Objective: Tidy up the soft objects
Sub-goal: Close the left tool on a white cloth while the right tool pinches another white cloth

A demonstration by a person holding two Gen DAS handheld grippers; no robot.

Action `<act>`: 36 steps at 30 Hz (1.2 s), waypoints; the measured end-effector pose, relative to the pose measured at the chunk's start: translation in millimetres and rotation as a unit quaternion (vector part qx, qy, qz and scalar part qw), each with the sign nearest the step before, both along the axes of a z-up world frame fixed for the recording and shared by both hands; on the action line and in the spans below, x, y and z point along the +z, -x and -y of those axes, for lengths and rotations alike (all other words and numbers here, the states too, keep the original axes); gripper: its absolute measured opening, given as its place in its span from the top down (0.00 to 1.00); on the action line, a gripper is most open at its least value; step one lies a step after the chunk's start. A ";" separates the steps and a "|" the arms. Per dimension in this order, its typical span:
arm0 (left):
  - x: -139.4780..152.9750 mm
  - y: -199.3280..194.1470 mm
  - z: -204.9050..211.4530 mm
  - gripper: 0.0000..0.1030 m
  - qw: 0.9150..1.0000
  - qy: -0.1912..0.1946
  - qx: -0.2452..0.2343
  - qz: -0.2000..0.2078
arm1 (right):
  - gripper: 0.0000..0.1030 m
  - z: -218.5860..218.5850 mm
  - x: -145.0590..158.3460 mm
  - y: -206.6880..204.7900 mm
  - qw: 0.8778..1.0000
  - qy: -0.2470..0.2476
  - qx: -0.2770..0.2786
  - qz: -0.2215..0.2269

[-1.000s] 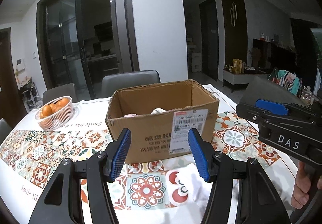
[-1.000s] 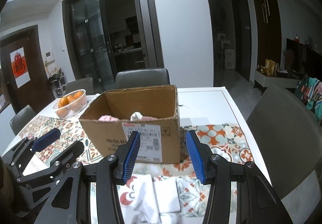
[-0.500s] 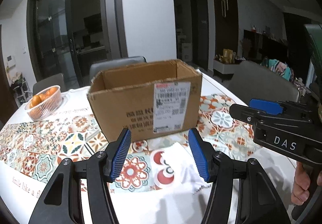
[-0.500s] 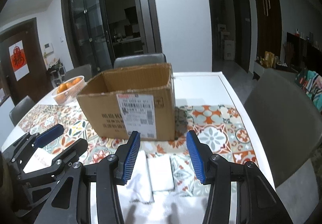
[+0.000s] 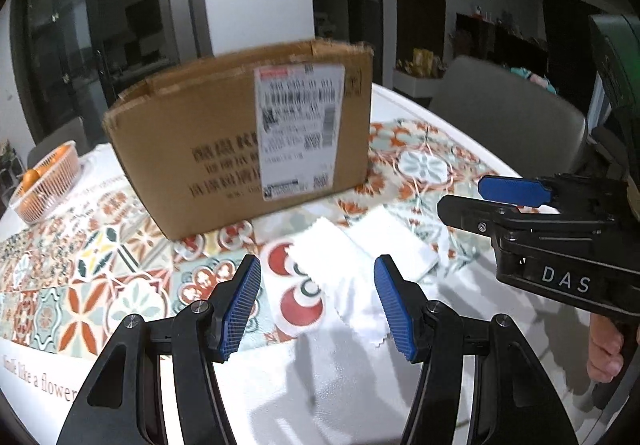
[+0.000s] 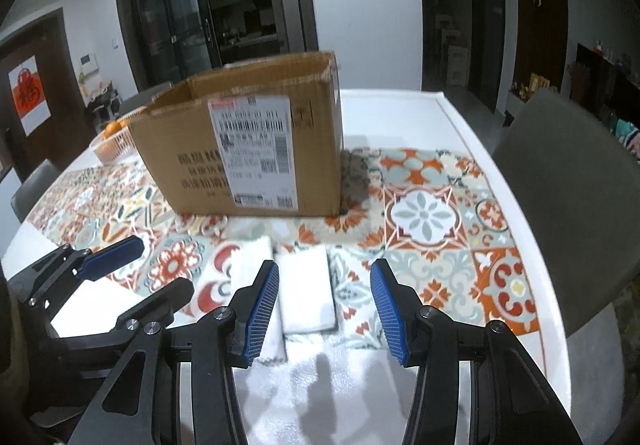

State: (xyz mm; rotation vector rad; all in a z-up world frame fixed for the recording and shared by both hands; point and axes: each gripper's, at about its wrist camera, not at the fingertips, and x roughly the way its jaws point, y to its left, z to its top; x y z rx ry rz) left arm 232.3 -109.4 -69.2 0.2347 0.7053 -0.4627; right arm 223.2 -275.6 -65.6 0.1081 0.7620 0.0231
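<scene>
A white cloth with a zigzag edge (image 5: 332, 269) lies flat on the patterned runner in front of the cardboard box (image 5: 240, 149). A folded white cloth (image 5: 392, 241) lies beside it on the right. My left gripper (image 5: 318, 305) hovers open just above the zigzag cloth, nothing between its blue pads. In the right wrist view, my right gripper (image 6: 324, 309) stands open over the folded cloth (image 6: 306, 285), with the other cloth (image 6: 252, 265) at its left pad. Each gripper shows in the other's view: right gripper (image 5: 468, 201), left gripper (image 6: 160, 267). The box's inside is hidden.
A pink basket of oranges (image 5: 44, 181) stands at the table's far left. A grey chair (image 6: 568, 181) stands close to the table's right edge, and a person's fingers (image 5: 604, 353) hold the right gripper's handle. White tabletop (image 6: 400, 117) shows behind the box (image 6: 248, 149).
Both grippers have sunk toward the table and tipped downward. The cloths now look larger and closer, and the box's inside has dropped out of sight. Jaw widths are unchanged.
</scene>
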 end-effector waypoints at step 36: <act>-55.7 -40.8 15.7 0.76 0.994 0.012 -0.060 -0.093 | 0.67 -5.9 -61.4 -46.3 0.995 -0.022 0.054 -0.085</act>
